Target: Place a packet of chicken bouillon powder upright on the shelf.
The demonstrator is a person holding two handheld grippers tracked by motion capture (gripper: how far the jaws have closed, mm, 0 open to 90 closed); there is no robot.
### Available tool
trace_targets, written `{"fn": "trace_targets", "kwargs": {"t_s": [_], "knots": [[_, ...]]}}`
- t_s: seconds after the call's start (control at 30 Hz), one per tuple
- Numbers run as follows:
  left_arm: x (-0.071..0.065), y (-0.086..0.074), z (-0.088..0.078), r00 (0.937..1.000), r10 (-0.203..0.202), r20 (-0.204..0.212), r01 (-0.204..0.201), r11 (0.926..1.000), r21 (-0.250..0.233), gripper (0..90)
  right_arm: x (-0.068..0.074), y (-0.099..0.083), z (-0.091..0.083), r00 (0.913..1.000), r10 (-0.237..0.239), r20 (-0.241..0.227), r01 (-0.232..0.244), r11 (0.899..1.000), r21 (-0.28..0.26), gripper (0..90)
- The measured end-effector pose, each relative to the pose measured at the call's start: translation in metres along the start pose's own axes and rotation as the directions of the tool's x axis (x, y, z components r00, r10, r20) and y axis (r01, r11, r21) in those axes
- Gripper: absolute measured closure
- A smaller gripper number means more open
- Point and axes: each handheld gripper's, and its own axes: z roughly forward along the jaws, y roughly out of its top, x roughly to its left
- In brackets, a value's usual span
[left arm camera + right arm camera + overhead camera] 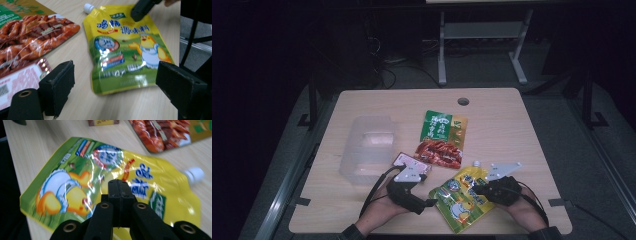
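Lying flat under the right gripper, its jaws pressed together, the yellow pouch; left gripper spread; clear container seemingly empty

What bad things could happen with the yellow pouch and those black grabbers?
1. The right gripper is shut above the yellow pouch. If it pushes down like that, it may slide on the shiny film, or nudge the pouch instead of gripping it.
2. The pouch lies near the table's front edge, so a nudge might send it off.
3. The left gripper stands open close by; both reaching in could bump each other.
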Motion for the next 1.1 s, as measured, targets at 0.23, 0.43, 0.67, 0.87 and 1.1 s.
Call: {"fn": "trace_targets", "kwargs": {"t_s": [0.23,0.43,0.67,0.87,1.1], "knots": [[0.002,0.022,0.031,0.9999,0.006,0.009,-0.006,0.9992,0.039,14.8,0.008,-0.024,-0.023,0.9989,0.031,0.036,-0.031,1.0,-0.002,90.0],[0.008,0.035,0.062,0.9996,0.017,0.024,-0.019,0.9956,0.092,14.8,0.004,-0.044,-0.033,0.9956,0.068,0.065,-0.069,0.998,0.013,90.0],[0.013,0.036,0.087,0.9992,0.001,0.039,-0.007,0.9898,0.142,14.9,0.003,-0.053,-0.028,0.9959,0.076,0.05,-0.079,0.995,0.053,90.0],[0.016,0.034,0.097,0.9964,-0.044,0.073,0.033,0.9869,0.158,14.9,0.002,-0.053,-0.022,0.9972,0.062,0.041,-0.065,0.996,0.065,90.0],[0.015,0.034,0.101,0.9936,-0.059,0.096,0.042,0.985,0.167,15.3,0.002,-0.054,-0.018,0.997,0.066,0.04,-0.069,0.993,0.092,90.0]]}}
